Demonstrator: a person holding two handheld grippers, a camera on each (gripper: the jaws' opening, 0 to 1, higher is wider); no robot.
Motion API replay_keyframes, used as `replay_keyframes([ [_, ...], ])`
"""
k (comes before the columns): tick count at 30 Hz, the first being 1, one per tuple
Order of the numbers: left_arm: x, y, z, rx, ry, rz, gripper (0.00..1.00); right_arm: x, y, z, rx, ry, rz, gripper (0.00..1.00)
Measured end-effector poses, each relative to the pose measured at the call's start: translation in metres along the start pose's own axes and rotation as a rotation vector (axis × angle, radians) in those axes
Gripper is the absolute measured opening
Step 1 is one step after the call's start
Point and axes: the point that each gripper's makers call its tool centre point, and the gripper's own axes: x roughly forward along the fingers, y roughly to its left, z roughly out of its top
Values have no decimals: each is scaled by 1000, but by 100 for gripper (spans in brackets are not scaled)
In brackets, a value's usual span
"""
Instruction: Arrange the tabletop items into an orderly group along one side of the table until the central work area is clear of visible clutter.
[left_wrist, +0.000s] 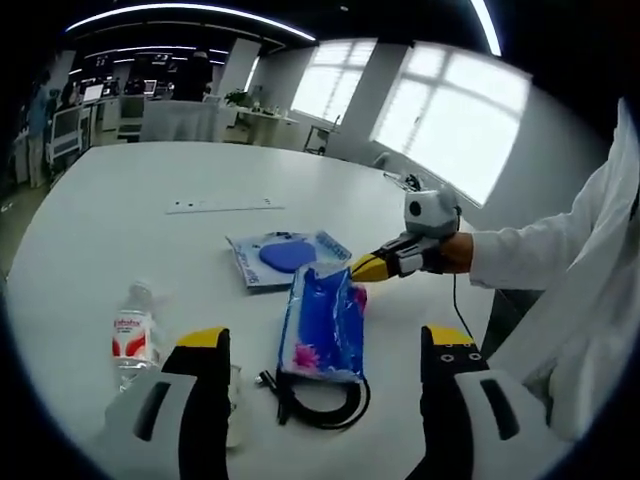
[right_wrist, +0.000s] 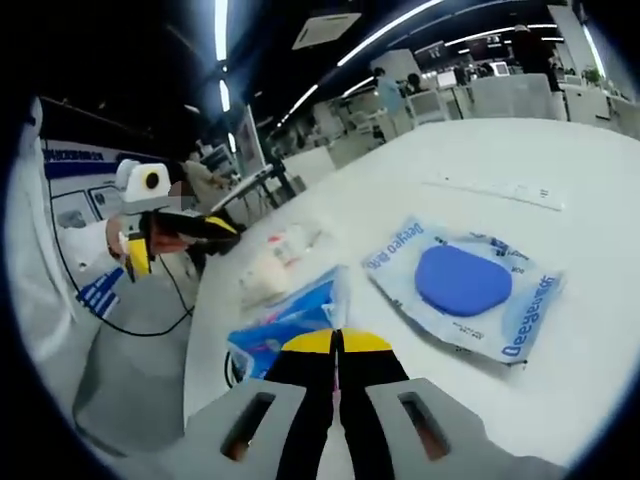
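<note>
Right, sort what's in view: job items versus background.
Job items: blue plastic pouch pinched by right hand-held gripper; clear packet with blue disc; clear water bottle; black cable; white strip.
Background: windows; distant desks.

Bright windows (left_wrist: 450, 120) light an office with desks (right_wrist: 520, 95) behind.

My left gripper (left_wrist: 325, 345) has two broad jaws, black on their inner faces, light grey on the outer shells, each capped in yellow and cut with a dark oblong slot; small screw holes dot the right jaw near its tip. My right gripper (right_wrist: 337, 343) has the same black jaws, yellow tips and slotted grey shells. My white sleeve (left_wrist: 545, 250) hangs loose and creased, ending at a black wrist strap.
</note>
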Motion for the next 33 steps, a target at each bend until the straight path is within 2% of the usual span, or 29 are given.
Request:
replay_keyframes([
  [12, 7, -3, 11, 11, -7, -8, 79, -15, 1, 22, 9, -82, -34, 0],
  [18, 9, -4, 17, 27, -12, -7, 78, -22, 8, 36, 5, -130, -54, 0],
  [33, 17, -5, 35, 46, -40, 23, 72, -43, 7, 78, -6, -281, -128, 0],
])
